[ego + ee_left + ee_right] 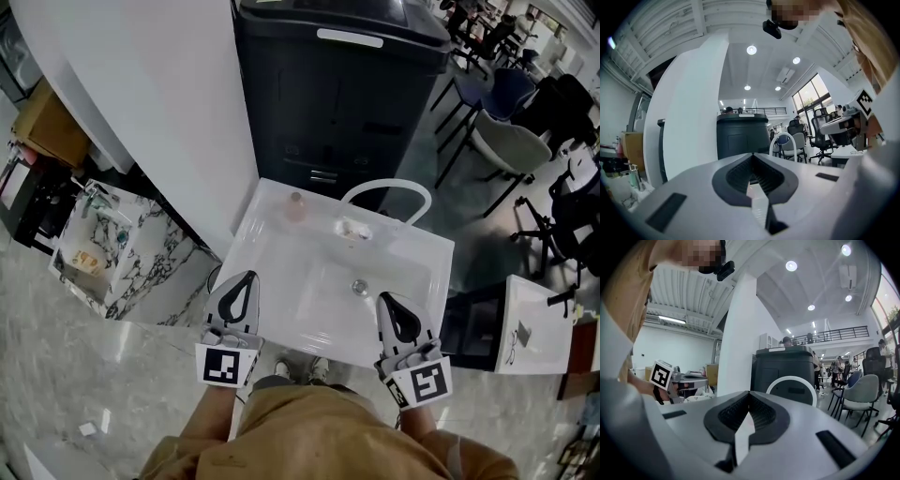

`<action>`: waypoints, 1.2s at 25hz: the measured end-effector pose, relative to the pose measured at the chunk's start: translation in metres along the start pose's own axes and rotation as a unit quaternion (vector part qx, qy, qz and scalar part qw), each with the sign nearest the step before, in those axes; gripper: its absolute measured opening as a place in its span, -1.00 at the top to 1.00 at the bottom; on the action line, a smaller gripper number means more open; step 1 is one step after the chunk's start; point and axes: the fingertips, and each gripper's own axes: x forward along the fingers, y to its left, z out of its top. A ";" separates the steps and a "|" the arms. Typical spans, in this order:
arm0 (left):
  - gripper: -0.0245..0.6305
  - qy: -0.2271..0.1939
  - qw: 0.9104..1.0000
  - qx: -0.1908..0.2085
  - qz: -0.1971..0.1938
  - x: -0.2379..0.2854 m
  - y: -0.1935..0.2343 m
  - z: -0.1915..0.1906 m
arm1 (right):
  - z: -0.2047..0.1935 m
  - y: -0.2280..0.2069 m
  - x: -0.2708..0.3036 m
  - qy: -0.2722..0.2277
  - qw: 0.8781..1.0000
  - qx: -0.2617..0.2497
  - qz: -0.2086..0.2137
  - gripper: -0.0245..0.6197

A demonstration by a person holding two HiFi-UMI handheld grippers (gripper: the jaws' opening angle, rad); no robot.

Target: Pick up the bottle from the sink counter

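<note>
A small pale pink bottle (295, 206) stands upright at the back left corner of the white sink counter (272, 246). My left gripper (244, 277) hovers at the sink's near left edge, well short of the bottle, with its jaws shut and nothing between them. At the near right edge my right gripper (384, 300) is also shut and empty. In the left gripper view the left gripper (752, 157) has its tips together, and the same holds for the right gripper (749, 394) in the right gripper view. Neither gripper view shows the bottle clearly.
A white arched faucet (386, 192) rises at the sink's back, with a small dish-like item (354, 228) beside it and a drain (359, 287) in the basin. Behind stand a black cabinet (337, 84) and a white column (159, 103). A marble basin (112, 248) sits left, chairs (511, 141) right.
</note>
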 end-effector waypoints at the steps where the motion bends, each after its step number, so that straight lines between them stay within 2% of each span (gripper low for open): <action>1: 0.92 0.003 1.000 -0.001 -0.001 0.003 0.000 -0.002 | -0.001 -0.001 0.000 0.001 1.000 0.001 0.001 0.93; 8: 0.90 0.019 1.000 -0.003 -0.004 0.027 0.004 -0.020 | -0.010 -0.008 0.002 0.013 1.000 0.004 0.001 0.93; 22: 0.72 0.048 0.999 -0.006 -0.014 0.075 0.003 -0.056 | -0.025 -0.022 0.012 0.035 0.999 0.008 0.005 0.93; 30: 0.65 0.052 0.998 0.014 -0.022 0.097 -0.001 -0.071 | -0.032 -0.030 0.015 0.043 0.999 0.014 0.007 0.93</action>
